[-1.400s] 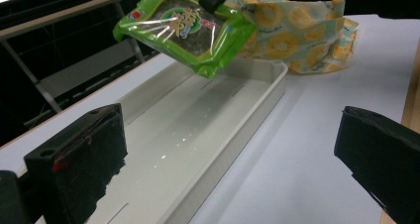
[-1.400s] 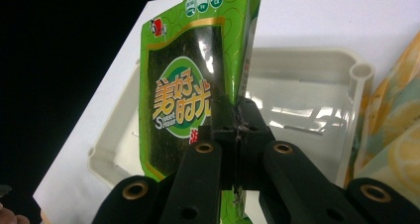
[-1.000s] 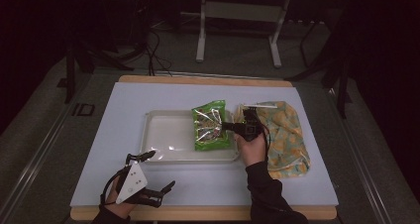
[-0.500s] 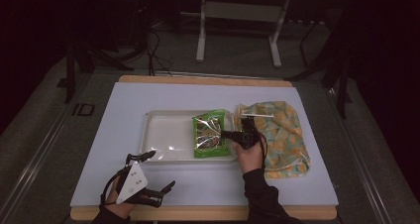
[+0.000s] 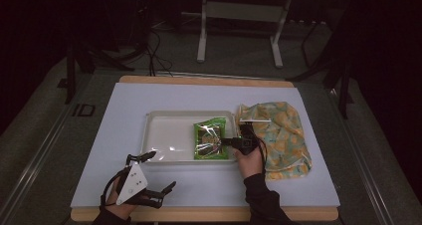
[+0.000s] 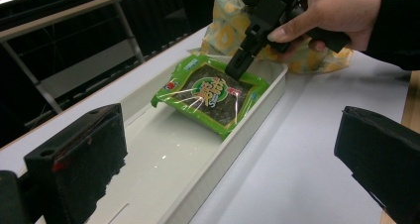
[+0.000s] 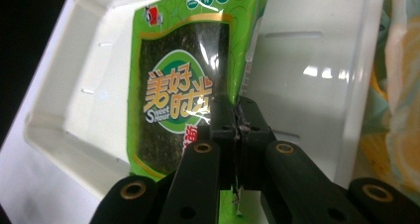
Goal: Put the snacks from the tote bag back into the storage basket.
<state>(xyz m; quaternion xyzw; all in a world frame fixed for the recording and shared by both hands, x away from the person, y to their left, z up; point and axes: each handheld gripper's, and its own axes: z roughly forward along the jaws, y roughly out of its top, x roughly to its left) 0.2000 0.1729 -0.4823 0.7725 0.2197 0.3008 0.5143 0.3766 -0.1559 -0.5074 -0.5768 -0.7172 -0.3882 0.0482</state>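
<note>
A green seaweed snack packet (image 5: 211,141) lies in the right end of a white plastic tray (image 5: 164,135). My right gripper (image 5: 230,142) is shut on the packet's right edge (image 7: 236,116), its pads pinching the wrapper. From the left gripper view the packet (image 6: 210,92) rests flat in the tray (image 6: 173,149), with the right gripper (image 6: 237,70) coming down on it from a hand. My left gripper (image 5: 158,172) sits near the table's front left, apart from the tray, with its black jaws spread wide and nothing between them.
A yellow and teal patterned cloth bag (image 5: 281,135) lies right of the tray, partly under the right hand. The white mat (image 5: 124,105) covers a wooden table (image 5: 199,79). Metal stand legs (image 5: 239,31) rise behind the table.
The right gripper has lowered the packet into the tray's right end, from tilted up to lying flat. The left gripper has stayed where it was.
</note>
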